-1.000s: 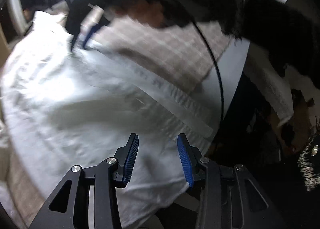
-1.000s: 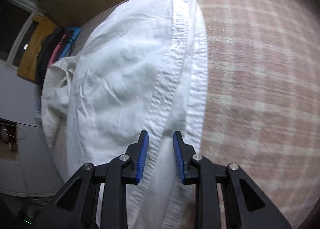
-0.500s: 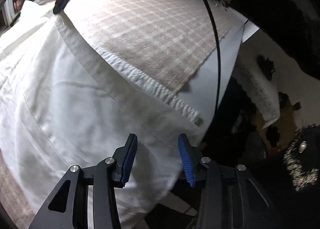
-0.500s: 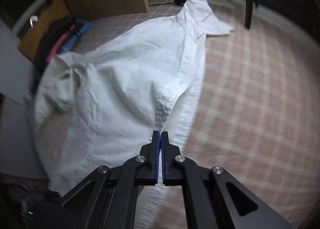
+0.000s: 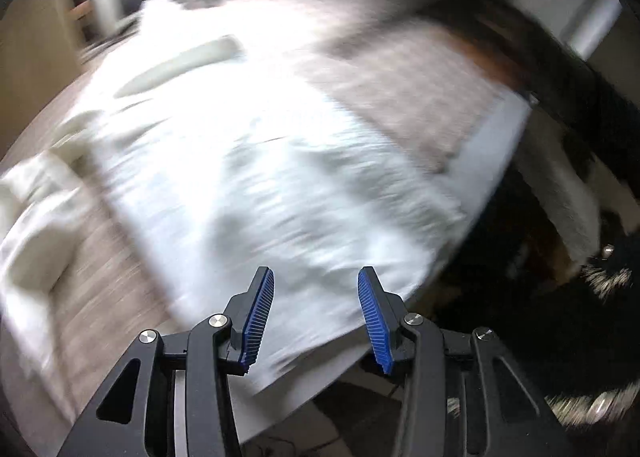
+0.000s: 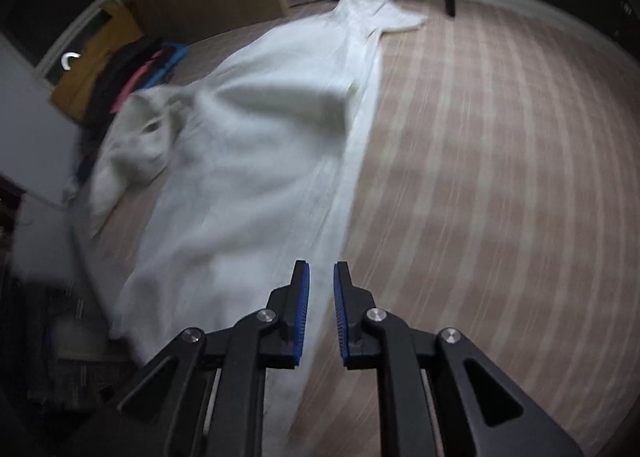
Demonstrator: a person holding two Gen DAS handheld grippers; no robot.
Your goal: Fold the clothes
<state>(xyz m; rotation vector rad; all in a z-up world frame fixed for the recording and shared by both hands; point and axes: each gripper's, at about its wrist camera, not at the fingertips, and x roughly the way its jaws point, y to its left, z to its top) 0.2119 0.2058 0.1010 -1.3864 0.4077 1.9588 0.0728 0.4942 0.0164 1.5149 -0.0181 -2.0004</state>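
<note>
White cotton-like cloth fills most of both views: a button-front white shirt [image 6: 256, 161] lies spread over a pink-and-cream checked bed cover [image 6: 500, 161]. In the right wrist view it runs from the collar [image 6: 372, 5] at the upper centre down to the lower left, with a bunched sleeve [image 6: 132, 145] at the left edge. In the left wrist view the white shirt [image 5: 256, 161] covers the centre and lower middle, heavily blurred, with the bare cover at upper right.

The shirt looks light, limp and thin. I judge it will drape and slide on the cover, sag wherever it is lifted, and crease easily. It is not fragile. The firmest places to pinch are likely the stitched edges: the button placket [image 6: 352, 161], the hem and the collar, since doubled fabric gives the ribbed pads more to bite.

The placket runs as a long strip down the centre of the right wrist view and ends just under the right gripper [image 6: 320, 309], whose fingers [image 6: 302, 313] are parted by a narrow gap with nothing pinched between them.

The left gripper [image 5: 316, 317] has its fingers [image 5: 258, 317] spread wide and released, hanging over the shirt's lower edge near the side of the bed at bottom centre. Whether they touch the cloth I cannot tell.
</note>
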